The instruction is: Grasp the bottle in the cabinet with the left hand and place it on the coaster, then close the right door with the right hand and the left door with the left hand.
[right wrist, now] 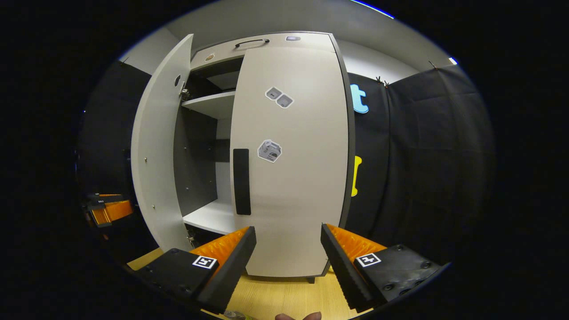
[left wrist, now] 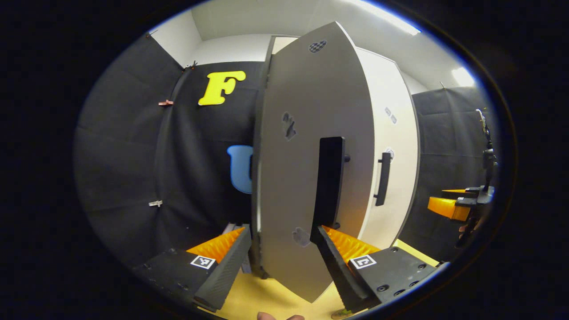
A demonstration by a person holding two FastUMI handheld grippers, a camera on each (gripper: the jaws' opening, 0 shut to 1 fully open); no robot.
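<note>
The right grey cabinet door (right wrist: 291, 155) sits closed; the left grey door (left wrist: 311, 155) stands ajar, its black handle (left wrist: 330, 180) just ahead of the left gripper (left wrist: 278, 249), jaws wide. The right gripper (right wrist: 288, 253) hangs wide too. The bottle's place cannot be told. Best to push the panel flat and steadily near the handle

Right door (right wrist: 293, 155) shut, pale, dark handle; left door (right wrist: 155, 146) ajar.

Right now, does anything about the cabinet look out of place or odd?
Only the left door stands open; the right door is shut. The left claw is open, astride that door's edge. No damage or spill stands out.
</note>
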